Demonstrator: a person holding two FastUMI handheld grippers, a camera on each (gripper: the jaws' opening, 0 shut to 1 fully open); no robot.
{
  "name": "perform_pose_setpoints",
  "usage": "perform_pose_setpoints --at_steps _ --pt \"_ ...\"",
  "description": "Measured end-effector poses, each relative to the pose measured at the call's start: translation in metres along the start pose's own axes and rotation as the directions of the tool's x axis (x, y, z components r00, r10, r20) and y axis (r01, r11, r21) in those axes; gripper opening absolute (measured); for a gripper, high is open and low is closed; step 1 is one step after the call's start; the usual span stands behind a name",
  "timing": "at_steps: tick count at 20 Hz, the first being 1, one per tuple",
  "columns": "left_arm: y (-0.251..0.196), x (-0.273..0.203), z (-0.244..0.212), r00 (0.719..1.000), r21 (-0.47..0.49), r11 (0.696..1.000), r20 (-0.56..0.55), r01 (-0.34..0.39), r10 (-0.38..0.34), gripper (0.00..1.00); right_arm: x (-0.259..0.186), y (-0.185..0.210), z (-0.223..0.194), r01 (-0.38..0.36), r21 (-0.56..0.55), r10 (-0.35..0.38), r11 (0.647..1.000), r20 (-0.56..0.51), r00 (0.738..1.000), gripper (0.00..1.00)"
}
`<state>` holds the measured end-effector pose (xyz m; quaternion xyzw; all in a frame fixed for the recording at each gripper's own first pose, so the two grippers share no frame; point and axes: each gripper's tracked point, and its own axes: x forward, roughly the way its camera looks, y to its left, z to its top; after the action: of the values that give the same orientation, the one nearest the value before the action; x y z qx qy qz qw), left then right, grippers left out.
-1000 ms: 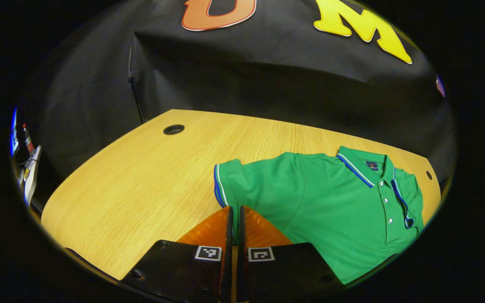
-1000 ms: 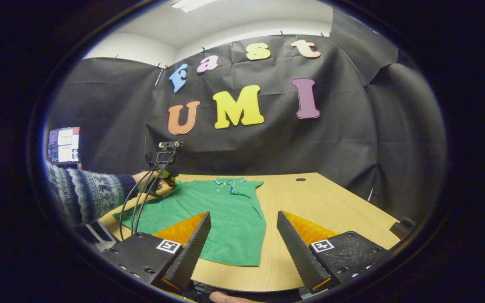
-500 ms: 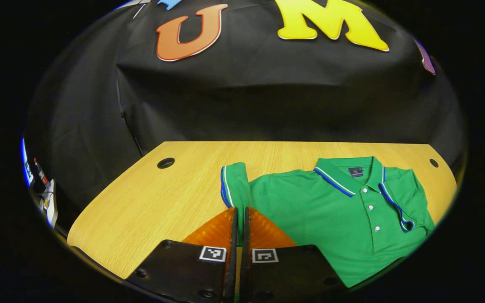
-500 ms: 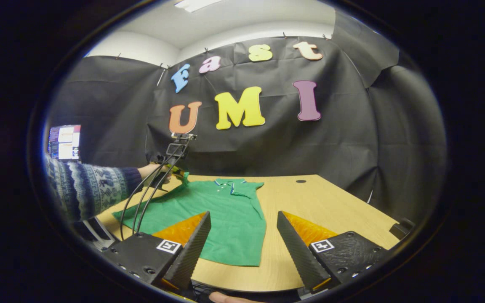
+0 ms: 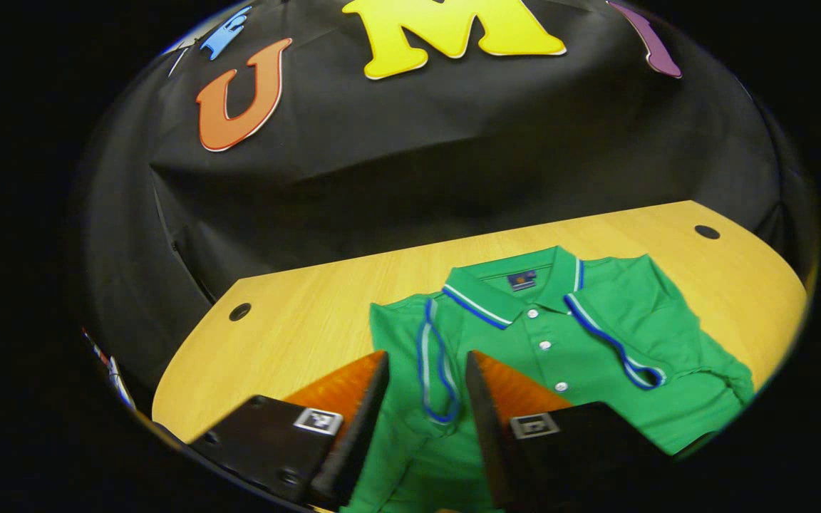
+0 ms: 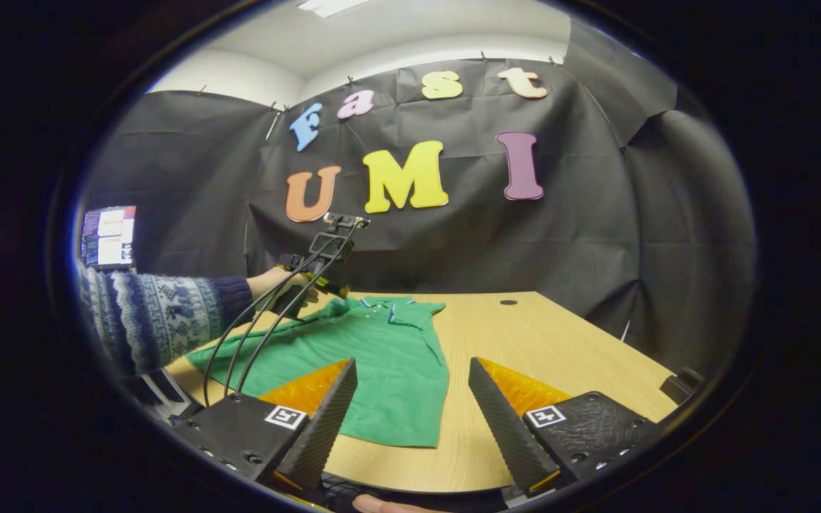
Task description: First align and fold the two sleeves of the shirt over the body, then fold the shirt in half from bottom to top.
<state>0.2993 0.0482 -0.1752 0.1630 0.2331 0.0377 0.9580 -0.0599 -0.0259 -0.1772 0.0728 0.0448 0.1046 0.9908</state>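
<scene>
My left gripper (image 5: 421,388) hangs over the green polo shirt (image 5: 560,356) with its fingers apart; between them lies the sleeve (image 5: 433,363), folded onto the chest, its blue-and-white cuff making a loop in the gap. Neither finger presses on the cloth that I can see. Just right of that sleeve runs the buttoned placket (image 5: 549,363), with the striped collar (image 5: 517,288) beyond it toward the far edge of the table (image 5: 296,335). Right of the placket the other sleeve (image 5: 638,349) also lies turned in over the body. The shirt lies flat on the wooden table, a round cable hole (image 5: 239,311) well to its left and another (image 5: 707,231) past its right shoulder.

In the right gripper view, left of the shirt (image 6: 375,356), my patterned sleeve (image 6: 161,317) and hand (image 6: 282,285) hold the left gripper above the shirt's collar end, cables (image 6: 261,335) trailing down across the cloth. A lit screen (image 6: 107,235) stands far left of the shirt. My right gripper (image 6: 410,420) hovers near the hem with its fingers wide apart, holding nothing; the hem's right corner lies between them, farther off.
</scene>
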Motion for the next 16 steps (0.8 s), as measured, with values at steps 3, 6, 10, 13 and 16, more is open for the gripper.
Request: perform_pose_setpoints --at_steps 3,6,10,13,16 --pt "-0.001 -0.009 0.014 0.999 0.002 1.0 0.034 -0.031 0.031 1.0 -0.001 -0.001 0.0 0.002 0.0 -0.002 1.0 0.003 1.0 0.96" --pt "-0.012 -0.028 0.025 0.998 -0.045 0.999 0.066 0.004 -0.001 1.0 -0.002 -0.003 0.0 0.002 -0.004 -0.002 1.0 0.006 1.0 0.96" --pt "-0.014 -0.067 0.036 0.992 -0.074 0.997 0.129 0.01 -0.001 1.0 -0.007 -0.003 0.005 0.005 -0.011 -0.004 1.0 0.018 1.0 0.95" --pt "-0.013 -0.104 0.039 0.983 -0.091 0.996 0.185 0.024 -0.007 1.0 -0.01 0.001 0.007 0.009 -0.022 -0.008 1.0 0.026 1.0 0.95" --pt "-0.004 -0.146 0.035 0.97 -0.106 0.994 0.241 0.023 0.003 1.0 -0.015 0.005 0.007 0.021 -0.047 -0.019 0.999 0.033 0.999 0.96"
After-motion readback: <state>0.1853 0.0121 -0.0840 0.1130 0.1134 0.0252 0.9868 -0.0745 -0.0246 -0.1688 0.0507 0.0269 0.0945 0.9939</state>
